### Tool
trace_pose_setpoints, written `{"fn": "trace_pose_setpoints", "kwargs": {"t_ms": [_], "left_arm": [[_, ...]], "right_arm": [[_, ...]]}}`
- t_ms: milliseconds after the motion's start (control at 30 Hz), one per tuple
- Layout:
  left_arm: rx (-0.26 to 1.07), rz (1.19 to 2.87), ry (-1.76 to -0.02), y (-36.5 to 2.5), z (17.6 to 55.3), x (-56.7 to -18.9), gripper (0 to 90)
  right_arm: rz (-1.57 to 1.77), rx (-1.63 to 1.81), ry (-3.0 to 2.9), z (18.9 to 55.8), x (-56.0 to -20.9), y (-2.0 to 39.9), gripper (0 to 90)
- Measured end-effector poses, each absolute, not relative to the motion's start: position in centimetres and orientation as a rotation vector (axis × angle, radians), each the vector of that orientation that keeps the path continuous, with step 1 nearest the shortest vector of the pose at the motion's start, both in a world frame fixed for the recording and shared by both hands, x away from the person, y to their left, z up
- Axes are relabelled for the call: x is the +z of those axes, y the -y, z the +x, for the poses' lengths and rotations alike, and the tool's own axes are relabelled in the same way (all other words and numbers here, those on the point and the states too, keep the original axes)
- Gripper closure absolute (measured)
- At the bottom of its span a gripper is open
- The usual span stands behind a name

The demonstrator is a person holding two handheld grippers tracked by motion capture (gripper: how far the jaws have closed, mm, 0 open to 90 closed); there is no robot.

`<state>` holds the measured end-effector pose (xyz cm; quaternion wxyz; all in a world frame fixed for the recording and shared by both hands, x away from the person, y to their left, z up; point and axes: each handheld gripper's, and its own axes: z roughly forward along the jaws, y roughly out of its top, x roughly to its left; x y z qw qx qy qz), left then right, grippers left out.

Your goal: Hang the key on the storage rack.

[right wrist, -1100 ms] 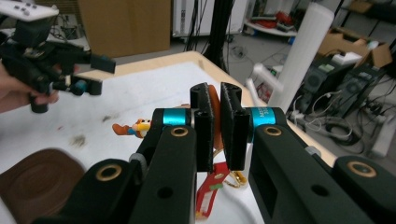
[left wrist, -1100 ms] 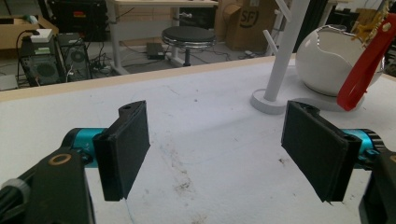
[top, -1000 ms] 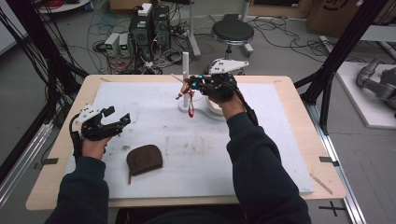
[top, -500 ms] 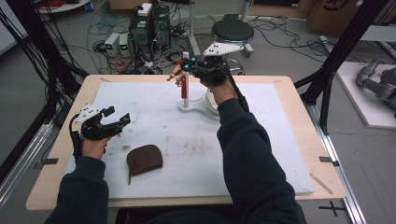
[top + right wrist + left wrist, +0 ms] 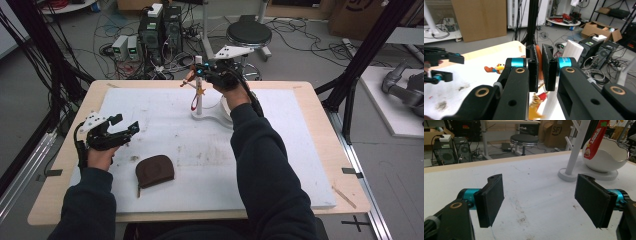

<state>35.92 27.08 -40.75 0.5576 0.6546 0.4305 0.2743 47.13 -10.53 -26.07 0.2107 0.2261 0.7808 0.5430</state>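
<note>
right gripper (image 5: 197, 76) is clenching a keychain (image 5: 196, 96), jaws pinched nearly together on its orange top piece in the right gripper view (image 5: 538, 65), with the red strap and small star charm dangling under it beside the white stand (image 5: 199, 95). compared with a second ago the right hand is sitting farther back and a bit higher: then the keychain was hanging lower, in front of the stand's post, now its top is sitting up by the top of the post, near the pegs. reading this as lining the loop up with a peg for hanging; not hooked yet, as far as the frames are showing. left gripper (image 5: 120, 131) is released, jaws standing wide apart with nothing between them, hovering in the same spot at the left of the white mat (image 5: 280, 160), not moving since earlier. brown pouch (image 5: 155, 171) is lying flat on the mat near the person's left forearm, well apart from the stand. white bowl (image 5: 607, 157) is sitting just beside the stand's post on the same base.
</note>
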Motion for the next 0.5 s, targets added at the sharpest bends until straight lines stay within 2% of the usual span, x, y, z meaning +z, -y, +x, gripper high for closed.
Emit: {"fn": "trace_pose_setpoints", "kwargs": {"t_ms": [500], "left_arm": [[0.649,1.546,-1.016,-27.12,35.97,-40.78,23.3]], "right_arm": [[0.636,1.556,-2.134,47.26,-25.72,10.98,85.6]]}}
